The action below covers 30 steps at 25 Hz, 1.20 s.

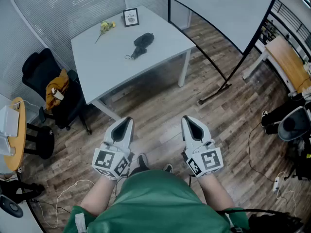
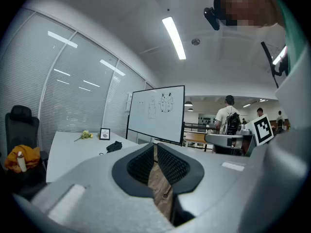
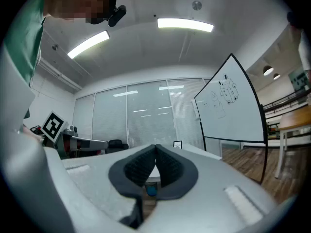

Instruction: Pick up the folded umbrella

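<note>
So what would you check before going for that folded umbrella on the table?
1. Folded umbrella in plain view on the table: ok.
2. Flower and picture frame lie apart from it: ok.
3. Left gripper empty: ok.
4. Right gripper empty: ok.
5. Jaws open for a grasp: not ok, both together.
6. Umbrella within reach: not ok, floor lies between.
</note>
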Tool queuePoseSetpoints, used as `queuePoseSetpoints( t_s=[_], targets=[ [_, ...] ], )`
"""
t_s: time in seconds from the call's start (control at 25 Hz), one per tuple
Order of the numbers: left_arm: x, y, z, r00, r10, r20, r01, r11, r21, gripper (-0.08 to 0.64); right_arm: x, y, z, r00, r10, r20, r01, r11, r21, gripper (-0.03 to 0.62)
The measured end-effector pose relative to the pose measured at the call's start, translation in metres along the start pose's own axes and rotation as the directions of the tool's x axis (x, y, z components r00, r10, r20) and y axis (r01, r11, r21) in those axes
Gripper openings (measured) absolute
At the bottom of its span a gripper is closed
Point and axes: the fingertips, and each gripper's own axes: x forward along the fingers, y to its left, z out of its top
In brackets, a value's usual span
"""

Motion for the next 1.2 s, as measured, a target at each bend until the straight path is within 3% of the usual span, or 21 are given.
queuePoseSetpoints(
  t_s=[0.36,0.48,0.6,0.84,1.2],
  targets=[
    [-0.016,0.000,0.000,0.999,0.032,-0.005,-0.032,0.999,0.005,0.029,-0.014,-0.005,-0.010,0.999,-0.030,-0.028,0.030,0.999,0.024,0.002],
    [-0.011,0.012,0.001,0.999,0.051,-0.004,-0.051,0.999,0.004,0.029,-0.008,-0.018,-0.019,0.997,-0.057,-0.050,0.059,0.997,0.040,0.002],
    [0.000,0.034,-0.001,0.998,0.062,-0.004,-0.062,0.998,0.004,0.029,0.004,-0.023,-0.020,0.996,-0.072,-0.060,0.072,0.997,-0.002,0.002],
    [0.054,0.087,0.001,0.998,0.064,0.029,-0.063,0.997,-0.033,0.029,0.056,-0.048,-0.018,0.990,-0.114,-0.079,0.111,0.993,-0.044,0.003],
    [0.139,0.191,0.008,0.999,-0.007,0.040,0.008,1.000,-0.008,0.029,0.182,-0.058,-0.003,0.983,-0.163,-0.079,0.146,0.971,-0.189,0.002]
  ],
)
